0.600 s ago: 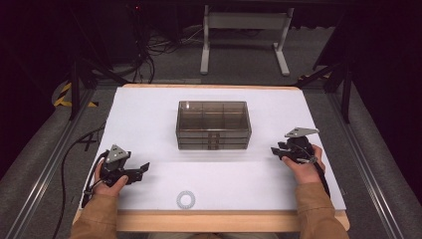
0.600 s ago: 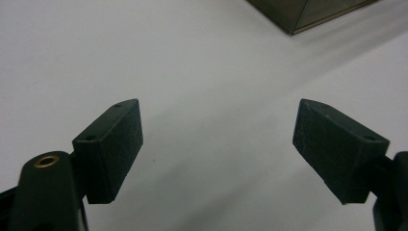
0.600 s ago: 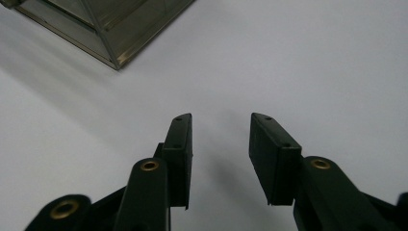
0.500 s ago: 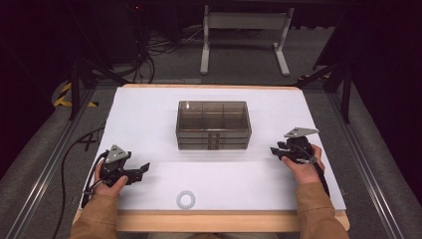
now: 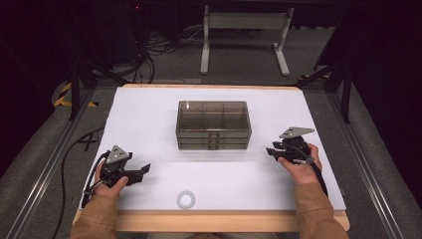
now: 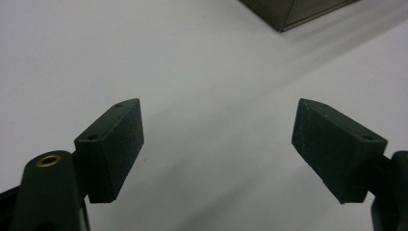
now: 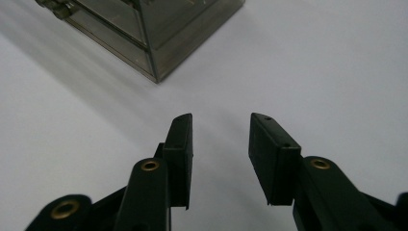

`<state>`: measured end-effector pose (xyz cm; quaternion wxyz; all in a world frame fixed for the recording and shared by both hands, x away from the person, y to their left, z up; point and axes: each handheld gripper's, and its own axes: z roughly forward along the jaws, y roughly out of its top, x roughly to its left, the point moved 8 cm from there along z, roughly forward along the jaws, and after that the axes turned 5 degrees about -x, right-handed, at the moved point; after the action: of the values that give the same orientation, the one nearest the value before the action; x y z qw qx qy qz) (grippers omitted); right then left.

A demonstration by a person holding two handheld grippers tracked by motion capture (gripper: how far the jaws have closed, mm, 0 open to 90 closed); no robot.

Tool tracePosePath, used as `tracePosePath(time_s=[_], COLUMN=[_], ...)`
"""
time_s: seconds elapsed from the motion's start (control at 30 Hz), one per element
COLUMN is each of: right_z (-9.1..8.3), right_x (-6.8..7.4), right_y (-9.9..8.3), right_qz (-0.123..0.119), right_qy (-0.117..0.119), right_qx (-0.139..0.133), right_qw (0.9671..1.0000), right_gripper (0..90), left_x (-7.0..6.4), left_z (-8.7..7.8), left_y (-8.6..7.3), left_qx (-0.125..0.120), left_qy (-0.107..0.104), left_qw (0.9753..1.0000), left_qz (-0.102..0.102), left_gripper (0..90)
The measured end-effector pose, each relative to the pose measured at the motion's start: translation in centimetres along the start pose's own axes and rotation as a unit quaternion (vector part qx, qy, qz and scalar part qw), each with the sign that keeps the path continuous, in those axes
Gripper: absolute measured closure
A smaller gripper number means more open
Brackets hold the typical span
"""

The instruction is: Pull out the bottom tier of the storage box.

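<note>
A smoky transparent drawer box [image 5: 213, 125] stands in the middle of the white table mat [image 5: 149, 114], its drawer fronts facing the person. A small white ring [image 5: 185, 200] lies flat near the front edge. My left gripper [image 5: 144, 169] rests at the front left, held in a hand, its jaws wide open over bare mat [image 6: 216, 144] with a corner of the box [image 6: 293, 12] far ahead. My right gripper [image 5: 270, 151] sits right of the box, jaws partly open and empty [image 7: 220, 144], pointing at the box's near corner [image 7: 154, 43].
The mat lies on a wooden table [image 5: 224, 221] whose front edge shows below it. Beyond the table stand a white metal frame [image 5: 244, 35] and cables [image 5: 149, 45] on a dark floor. A cable [image 5: 74, 149] trails off the left side.
The right gripper has shifted slightly toward the box. The left gripper has stayed in place.
</note>
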<state>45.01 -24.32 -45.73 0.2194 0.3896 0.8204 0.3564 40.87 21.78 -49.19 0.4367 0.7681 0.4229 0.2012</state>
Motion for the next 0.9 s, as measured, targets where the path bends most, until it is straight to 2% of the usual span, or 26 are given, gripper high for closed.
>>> tracePosePath(time_s=[0.07,0.2,0.37,0.5,0.9], right_z=[-0.1,0.1,0.3,0.4,0.8], right_x=[0.5,1.7,2.9,3.6,6.5], right_y=[0.3,0.9,1.7,2.1,3.3], right_qz=[-0.006,-0.020,-0.035,-0.040,-0.071], right_qy=[0.006,0.021,0.036,0.046,0.077], right_qx=[0.002,0.005,0.001,-0.001,-0.007], right_qw=[1.0000,0.9996,0.9987,0.9981,0.9945], right_gripper=[63.0,63.7,64.3,64.3,64.7], left_x=[-0.1,-0.2,0.1,0.2,0.1], left_z=[-0.1,-0.2,-0.7,-0.8,-0.6], left_y=[0.1,-0.1,-0.4,-0.5,-0.6], left_qx=[-0.007,-0.002,-0.007,-0.007,0.000], left_qy=[-0.002,0.001,0.004,0.007,0.005], left_qw=[1.0000,1.0000,1.0000,0.9999,1.0000], left_qz=[0.002,0.005,-0.005,-0.004,-0.002], left_gripper=[19.1,19.1,19.6,19.7,19.9])
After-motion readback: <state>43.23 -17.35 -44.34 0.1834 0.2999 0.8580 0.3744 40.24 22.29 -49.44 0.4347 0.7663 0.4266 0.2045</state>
